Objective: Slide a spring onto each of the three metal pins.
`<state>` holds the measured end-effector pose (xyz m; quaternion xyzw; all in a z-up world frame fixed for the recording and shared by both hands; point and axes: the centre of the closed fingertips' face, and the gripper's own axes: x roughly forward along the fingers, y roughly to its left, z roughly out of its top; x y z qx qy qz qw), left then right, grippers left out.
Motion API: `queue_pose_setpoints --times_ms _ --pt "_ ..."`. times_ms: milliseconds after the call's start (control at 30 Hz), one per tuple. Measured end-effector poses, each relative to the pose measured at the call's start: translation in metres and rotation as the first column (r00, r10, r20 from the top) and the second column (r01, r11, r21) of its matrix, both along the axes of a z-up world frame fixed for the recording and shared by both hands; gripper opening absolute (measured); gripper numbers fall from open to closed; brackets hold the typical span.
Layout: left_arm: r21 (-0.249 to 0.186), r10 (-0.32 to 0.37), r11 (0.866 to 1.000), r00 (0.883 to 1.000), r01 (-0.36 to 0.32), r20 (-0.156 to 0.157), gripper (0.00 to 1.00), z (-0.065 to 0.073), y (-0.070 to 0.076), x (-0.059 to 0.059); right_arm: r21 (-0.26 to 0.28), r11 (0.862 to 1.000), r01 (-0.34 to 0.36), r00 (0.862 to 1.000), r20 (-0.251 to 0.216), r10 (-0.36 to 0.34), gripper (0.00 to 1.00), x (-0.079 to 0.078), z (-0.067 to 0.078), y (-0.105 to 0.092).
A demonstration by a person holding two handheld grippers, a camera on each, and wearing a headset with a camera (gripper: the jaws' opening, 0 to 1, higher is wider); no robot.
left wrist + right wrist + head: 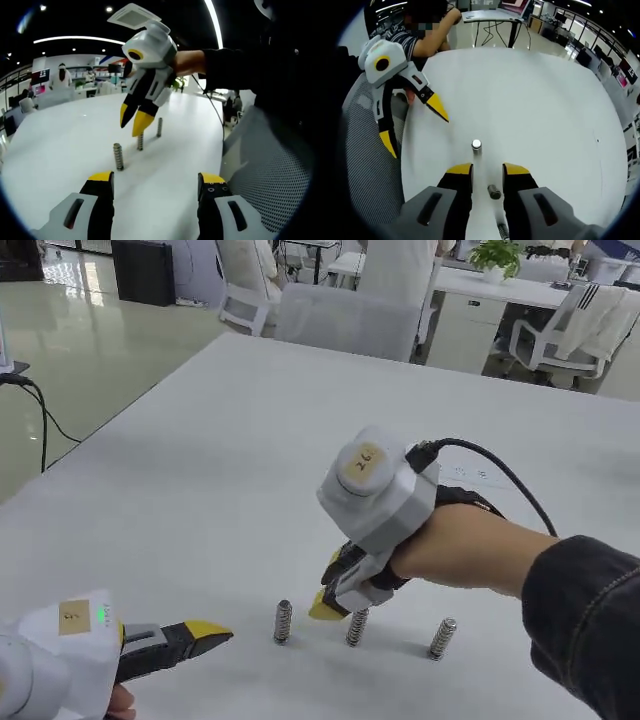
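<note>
Three short pins stand in a row on the white table (200,490), each with a coil spring around it: left spring (283,621), middle spring (357,626), right spring (442,637). My right gripper (330,605) points down over the middle spring, jaws open. In the right gripper view the middle pin's top (493,191) sits between my right gripper's (487,170) jaws without touching them, and another pin top (476,144) lies ahead. My left gripper (207,633) hovers low at the front left, open and empty (156,177), facing the row of springs (140,141).
The table runs far back and to both sides. Office chairs (340,315) and desks stand beyond its far edge. A black cable (500,475) trails from the right gripper. A grey mesh chair (270,165) is beside the table.
</note>
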<state>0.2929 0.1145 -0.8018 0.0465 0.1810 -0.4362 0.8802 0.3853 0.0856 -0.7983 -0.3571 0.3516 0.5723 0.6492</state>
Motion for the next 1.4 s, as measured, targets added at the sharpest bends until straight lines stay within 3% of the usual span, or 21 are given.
queue_pose_setpoints --times_ms 367,600,867,1033,1133,1200,1233,1400 --pt "-0.002 -0.002 1.000 1.000 0.002 -0.002 0.63 0.001 0.001 0.001 0.096 0.991 0.096 0.995 0.020 -0.099 0.23 0.002 0.007 -0.029" --pt "0.001 -0.007 1.000 1.000 0.007 0.011 0.63 0.007 0.001 0.002 0.172 0.974 0.145 0.987 0.039 -0.154 0.26 0.003 0.018 -0.037" --pt "0.004 -0.007 1.000 0.999 0.007 0.034 0.63 0.020 0.001 0.004 0.315 0.931 0.186 0.970 0.094 -0.226 0.30 -0.001 0.033 -0.044" --pt "0.005 -0.010 1.000 0.999 0.010 0.046 0.63 0.026 -0.002 0.005 0.385 0.900 0.206 0.957 0.112 -0.267 0.30 -0.006 0.035 -0.049" --pt "0.010 -0.018 1.000 0.999 0.017 0.050 0.63 0.029 -0.004 0.005 0.456 0.866 0.207 0.938 0.160 -0.309 0.30 -0.004 0.045 -0.052" --pt "0.010 -0.021 1.000 0.998 0.020 0.054 0.63 0.031 -0.005 0.004 0.517 0.829 0.214 0.928 0.157 -0.337 0.30 -0.009 0.051 -0.055" --pt "0.009 -0.020 1.000 0.998 0.020 0.054 0.63 0.032 -0.006 0.004 0.532 0.822 0.204 0.924 0.173 -0.341 0.30 -0.010 0.053 -0.057" --pt "-0.009 -0.006 1.000 0.999 0.006 0.051 0.63 0.032 -0.007 0.004 0.535 0.816 0.220 0.913 0.181 -0.365 0.31 -0.021 0.045 -0.071"
